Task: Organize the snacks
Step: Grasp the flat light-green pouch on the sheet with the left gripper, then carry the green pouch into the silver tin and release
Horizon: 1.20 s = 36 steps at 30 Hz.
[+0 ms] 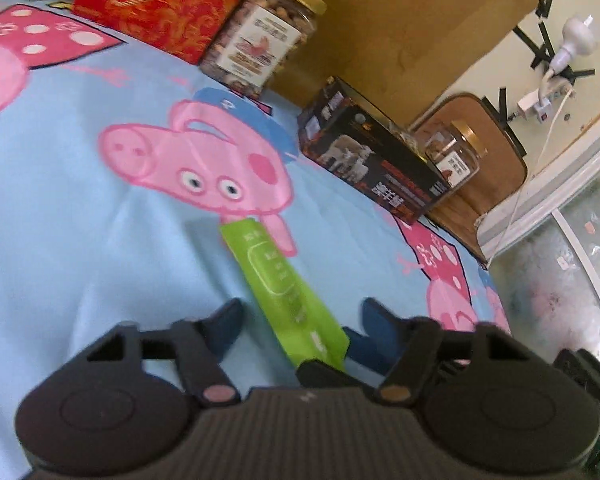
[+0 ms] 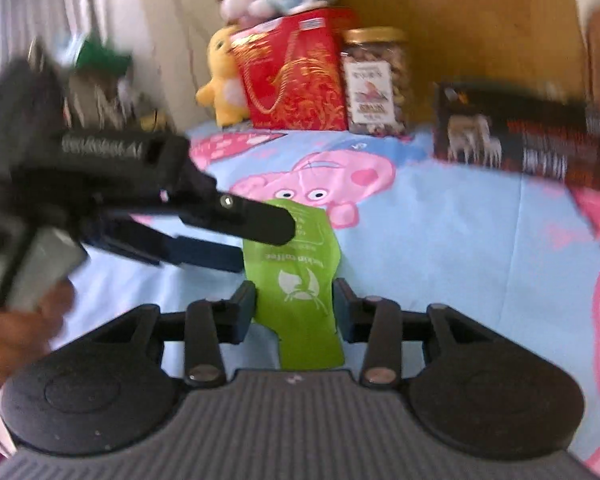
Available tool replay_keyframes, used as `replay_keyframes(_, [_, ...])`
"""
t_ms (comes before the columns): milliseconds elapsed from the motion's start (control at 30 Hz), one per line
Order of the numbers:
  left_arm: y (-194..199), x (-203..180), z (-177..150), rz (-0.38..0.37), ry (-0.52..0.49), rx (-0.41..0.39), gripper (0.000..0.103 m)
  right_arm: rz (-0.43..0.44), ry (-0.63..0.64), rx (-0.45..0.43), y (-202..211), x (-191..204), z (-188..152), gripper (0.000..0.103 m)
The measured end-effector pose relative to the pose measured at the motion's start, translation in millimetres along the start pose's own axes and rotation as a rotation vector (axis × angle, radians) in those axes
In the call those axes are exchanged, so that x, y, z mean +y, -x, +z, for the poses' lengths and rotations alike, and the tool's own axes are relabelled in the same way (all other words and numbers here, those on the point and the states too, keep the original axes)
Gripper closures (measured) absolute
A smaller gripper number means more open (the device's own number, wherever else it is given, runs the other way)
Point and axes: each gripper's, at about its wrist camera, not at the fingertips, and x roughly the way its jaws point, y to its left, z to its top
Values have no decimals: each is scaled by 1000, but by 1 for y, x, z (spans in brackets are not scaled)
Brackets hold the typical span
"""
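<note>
My right claw (image 2: 295,310) sits nearest, its two fingers pressed against the sides of a green snack pouch (image 2: 300,280), clamped on its lower half; the pouch looks pinched in at the waist where the pads meet it. The pouch stands up from between my fingers and reaches toward the pig printed on the blue sheet (image 2: 460,240).

My left claw (image 1: 300,320) comes in from the side. Its fingers are apart, one on each side of the same green pouch (image 1: 276,276), and neither seems to touch it. From the right wrist view I see one of those fingers across the pouch's upper part and the other below it.

I judge this to be a hand-over or a two-handed steadying of the pouch. The next move calls for the left fingers to close on the upper part, squarely, before the right lets go, or the thin pouch may slip or fold.

Farther out, along the wooden headboard, stand a red gift box (image 2: 296,76), a jar of nuts (image 2: 376,80) and a black box (image 2: 520,136), likely where the snacks gather.
</note>
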Motion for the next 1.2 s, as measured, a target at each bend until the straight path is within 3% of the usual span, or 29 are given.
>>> replay_keyframes(67, [-12,-6,4,-4,-5,18,67,29,-65,-11,2,-9,-1,58])
replay_keyframes(133, [-21,-12,7,24,-36,17,85,4,-81,-33,6,-8,-2,59])
replay_keyframes(267, [-26,-18,24,-85,7,22,87,-55,-53,-90,17,-9,5,59])
replay_keyframes(500, [-51,-75,99,-159,-115,-51,86,-182,96,-233,22,-34,68,59])
replay_keyframes(767, [-131,-101,180,-152,-148,-40,84,-276,147,-193,-19,-108,149,59])
replay_keyframes(1000, [-178,-99,194,-48,-170,-27,73,-257,187,-86,-54,-152,170,54])
replay_keyframes(1067, [-176,-100,192,-33,-194,-44,70,-260,197,-89,-56,-154,171,49])
replay_keyframes(1200, [-170,-102,188,10,-224,-57,55,-300,199,-143,-48,-149,162,48])
